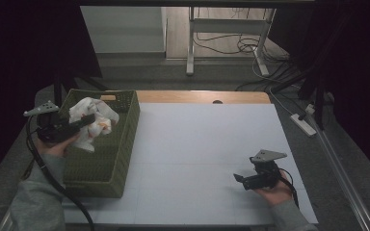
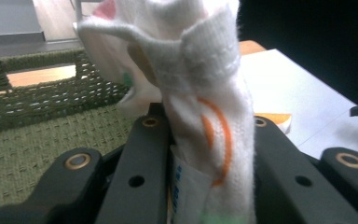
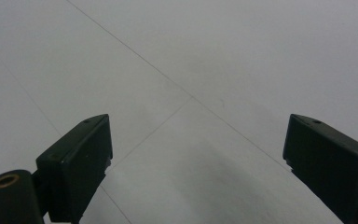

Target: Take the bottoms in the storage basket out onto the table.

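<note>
Left hand-held gripper (image 1: 87, 120) pinches a cloth (image 1: 96, 119) over the basket (image 1: 120, 144); right hand-held gripper (image 1: 240, 178) gapes empty. The loose cloth could snag the rim.

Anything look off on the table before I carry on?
Nothing stands out. The left hand-held gripper is shut on a bunched white cloth above the green basket; the right hand-held gripper is open over the bare white tabletop.

White cloth (image 2: 200, 93), orange loops; green woven basket (image 1: 120, 139); black tongs (image 3: 200, 168).
</note>
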Demonstrator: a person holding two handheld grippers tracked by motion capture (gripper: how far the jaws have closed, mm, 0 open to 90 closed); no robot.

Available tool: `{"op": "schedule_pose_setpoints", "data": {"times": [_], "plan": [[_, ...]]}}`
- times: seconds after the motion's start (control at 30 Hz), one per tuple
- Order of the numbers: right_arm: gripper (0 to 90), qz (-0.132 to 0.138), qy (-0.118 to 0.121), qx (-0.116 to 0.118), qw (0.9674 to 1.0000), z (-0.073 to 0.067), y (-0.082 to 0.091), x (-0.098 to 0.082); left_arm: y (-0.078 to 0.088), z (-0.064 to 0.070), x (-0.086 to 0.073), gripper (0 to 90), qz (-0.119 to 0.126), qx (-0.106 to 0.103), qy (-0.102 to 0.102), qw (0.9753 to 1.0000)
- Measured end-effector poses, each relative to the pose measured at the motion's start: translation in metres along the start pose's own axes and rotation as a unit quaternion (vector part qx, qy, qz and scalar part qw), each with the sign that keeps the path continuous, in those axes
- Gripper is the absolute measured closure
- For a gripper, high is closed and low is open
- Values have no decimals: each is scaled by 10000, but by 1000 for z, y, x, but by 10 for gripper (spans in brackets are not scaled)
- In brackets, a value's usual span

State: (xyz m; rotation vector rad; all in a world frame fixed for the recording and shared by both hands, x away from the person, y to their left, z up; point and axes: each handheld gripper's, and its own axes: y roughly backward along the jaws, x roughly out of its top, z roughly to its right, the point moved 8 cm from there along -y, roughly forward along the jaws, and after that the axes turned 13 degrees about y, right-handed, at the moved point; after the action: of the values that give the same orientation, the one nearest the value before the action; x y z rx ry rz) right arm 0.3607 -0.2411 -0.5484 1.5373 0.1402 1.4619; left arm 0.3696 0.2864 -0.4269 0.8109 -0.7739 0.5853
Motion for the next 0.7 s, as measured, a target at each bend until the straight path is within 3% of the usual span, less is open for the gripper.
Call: {"op": "schedule_pose_setpoints", "data": {"times": [0.17,0.27,0.7], "plan": [[83,-21,7,-5,10000,0,0,0,-1,2,0,790,16,-12,-7,10000],[83,-15,4,-6,10000,0,0,-1,0,7,1,790,52,-171,91,9998],[83,-24,5,-1,10000,0,-1,-1,0,36,6,790,126,-523,-112,9985]]}}
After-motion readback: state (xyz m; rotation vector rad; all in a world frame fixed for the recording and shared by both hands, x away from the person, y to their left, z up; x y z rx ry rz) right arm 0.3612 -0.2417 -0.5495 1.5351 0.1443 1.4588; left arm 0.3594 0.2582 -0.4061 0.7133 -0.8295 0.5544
